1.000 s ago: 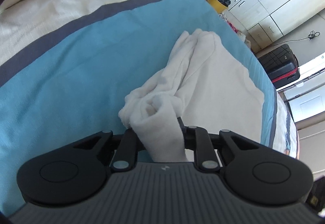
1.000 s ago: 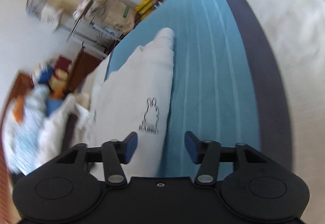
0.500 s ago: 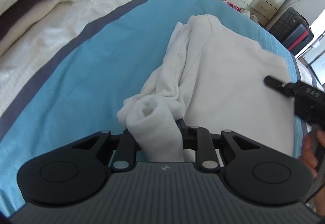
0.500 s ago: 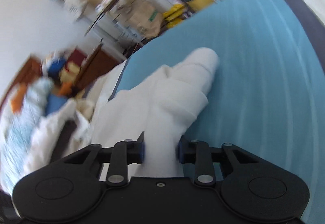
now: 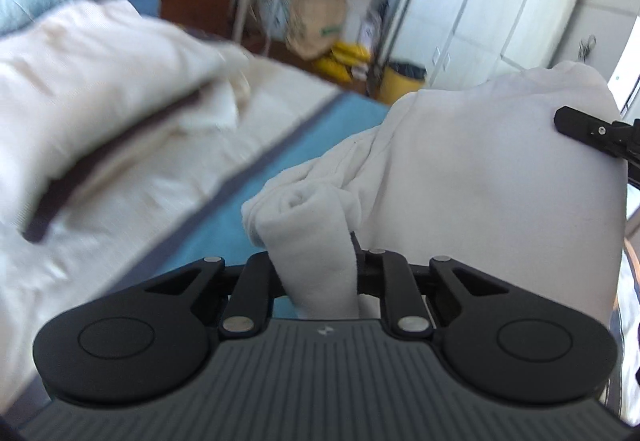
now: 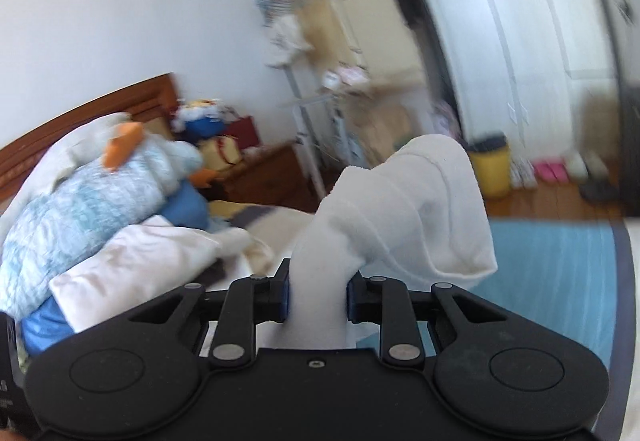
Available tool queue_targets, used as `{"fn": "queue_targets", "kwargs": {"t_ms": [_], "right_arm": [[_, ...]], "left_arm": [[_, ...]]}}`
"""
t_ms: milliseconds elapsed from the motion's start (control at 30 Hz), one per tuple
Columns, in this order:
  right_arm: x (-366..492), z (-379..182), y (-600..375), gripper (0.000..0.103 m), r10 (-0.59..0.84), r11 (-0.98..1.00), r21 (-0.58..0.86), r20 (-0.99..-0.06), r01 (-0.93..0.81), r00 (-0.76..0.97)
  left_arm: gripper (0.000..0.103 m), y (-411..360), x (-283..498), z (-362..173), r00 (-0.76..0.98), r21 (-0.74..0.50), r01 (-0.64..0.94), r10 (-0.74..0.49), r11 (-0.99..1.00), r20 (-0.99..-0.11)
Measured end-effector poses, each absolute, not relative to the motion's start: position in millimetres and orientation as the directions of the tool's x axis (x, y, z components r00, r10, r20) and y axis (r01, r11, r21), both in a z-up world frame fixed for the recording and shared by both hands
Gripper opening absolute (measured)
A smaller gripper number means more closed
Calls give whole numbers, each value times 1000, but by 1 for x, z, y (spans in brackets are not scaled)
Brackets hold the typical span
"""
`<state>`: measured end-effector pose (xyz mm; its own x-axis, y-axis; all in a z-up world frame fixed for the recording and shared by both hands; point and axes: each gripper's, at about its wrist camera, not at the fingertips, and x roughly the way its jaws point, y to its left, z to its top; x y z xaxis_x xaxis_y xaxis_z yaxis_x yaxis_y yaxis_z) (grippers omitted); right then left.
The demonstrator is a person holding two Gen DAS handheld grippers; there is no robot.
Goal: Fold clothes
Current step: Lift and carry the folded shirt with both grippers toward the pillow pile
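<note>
The left gripper pinches a rolled bunch of the white garment; the right gripper has just been closing and squeezes another bunch, so 2 grips hold it up above the blue bedspread. This looks like the lift before a fold; next, both hands likely must spread it flat. Behind stand piled bedding, a yellow bin and white wardrobes.
</note>
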<state>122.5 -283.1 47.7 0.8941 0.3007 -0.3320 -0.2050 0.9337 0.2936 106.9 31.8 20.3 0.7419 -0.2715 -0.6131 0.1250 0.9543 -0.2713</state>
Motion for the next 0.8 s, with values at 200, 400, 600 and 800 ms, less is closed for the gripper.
{"fn": "queue_targets", "kwargs": {"t_ms": [200, 400, 600, 800], "right_arm": [[127, 80, -237, 29, 406, 902, 263, -256, -341, 877], [178, 110, -155, 29, 500, 850, 285, -178, -442, 848], [238, 125, -76, 30, 621, 724, 373, 13, -580, 784], [326, 51, -13, 46, 627, 678, 653, -274, -337, 729]], "left_arm": [[15, 98, 109, 63, 810, -192, 84, -179, 978, -558], [15, 192, 138, 123, 889, -108, -32, -21, 994, -458], [16, 281, 179, 164, 923, -134, -164, 105, 977, -369], [18, 356, 266, 77, 774, -198, -297, 114, 934, -623]]}}
